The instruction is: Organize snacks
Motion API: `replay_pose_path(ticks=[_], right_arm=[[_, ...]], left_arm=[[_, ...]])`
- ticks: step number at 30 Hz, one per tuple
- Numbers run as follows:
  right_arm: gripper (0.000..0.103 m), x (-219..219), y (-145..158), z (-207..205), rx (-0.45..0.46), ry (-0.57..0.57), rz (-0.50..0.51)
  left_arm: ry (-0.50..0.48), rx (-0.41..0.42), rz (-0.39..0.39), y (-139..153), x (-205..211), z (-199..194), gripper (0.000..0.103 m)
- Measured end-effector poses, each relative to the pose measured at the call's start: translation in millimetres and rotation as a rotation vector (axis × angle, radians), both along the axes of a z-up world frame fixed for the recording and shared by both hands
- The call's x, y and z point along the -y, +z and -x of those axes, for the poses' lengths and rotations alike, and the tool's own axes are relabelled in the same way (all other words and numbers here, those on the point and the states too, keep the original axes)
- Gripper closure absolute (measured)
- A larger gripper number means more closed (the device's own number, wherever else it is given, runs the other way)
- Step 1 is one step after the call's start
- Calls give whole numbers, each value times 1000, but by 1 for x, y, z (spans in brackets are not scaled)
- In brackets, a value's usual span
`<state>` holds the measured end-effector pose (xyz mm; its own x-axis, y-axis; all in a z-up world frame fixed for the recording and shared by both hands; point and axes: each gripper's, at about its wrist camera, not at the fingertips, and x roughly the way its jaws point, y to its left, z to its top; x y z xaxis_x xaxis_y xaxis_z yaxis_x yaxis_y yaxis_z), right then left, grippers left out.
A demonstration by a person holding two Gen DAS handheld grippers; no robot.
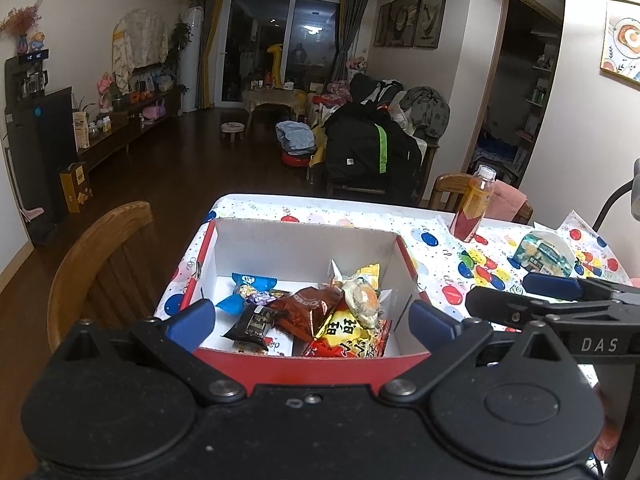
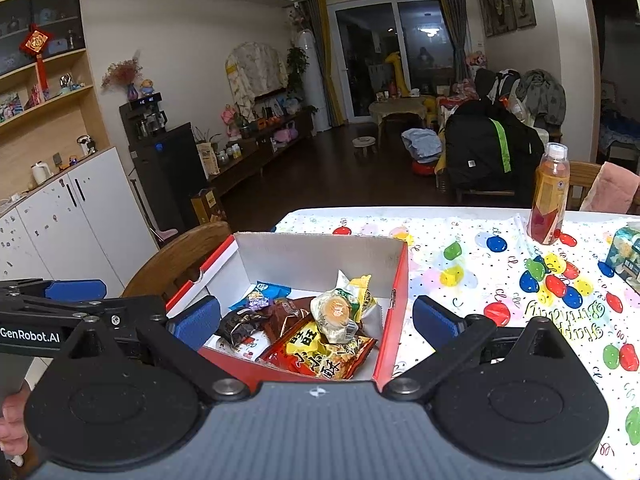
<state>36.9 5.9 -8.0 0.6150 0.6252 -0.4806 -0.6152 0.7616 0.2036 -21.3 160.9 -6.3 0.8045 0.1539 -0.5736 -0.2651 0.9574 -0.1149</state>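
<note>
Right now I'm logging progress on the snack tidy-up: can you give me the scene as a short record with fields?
surface: table with balloon-print cloth
container: red box, open top, white inside
in box: several wrapped snacks, loosely piled
still out: teal packet to the box's right
also on table: juice bottle, upright
left gripper: open, empty
right gripper: open, empty

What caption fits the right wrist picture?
Open right claw over a red box of snacks on a balloon tablecloth.

Red box (image 1: 320, 364), white inside; balloon-print tablecloth (image 1: 448, 264); blue-padded black tools; orange-red bottle (image 2: 548, 196).
</note>
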Motion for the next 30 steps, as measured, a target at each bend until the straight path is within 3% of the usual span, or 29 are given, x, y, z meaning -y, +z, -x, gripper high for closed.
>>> replay_pose_path(ticks=[30], right_arm=[[0, 5, 3, 7, -5, -9, -1]], left_arm=[[-5, -15, 17, -4, 4, 4, 0]])
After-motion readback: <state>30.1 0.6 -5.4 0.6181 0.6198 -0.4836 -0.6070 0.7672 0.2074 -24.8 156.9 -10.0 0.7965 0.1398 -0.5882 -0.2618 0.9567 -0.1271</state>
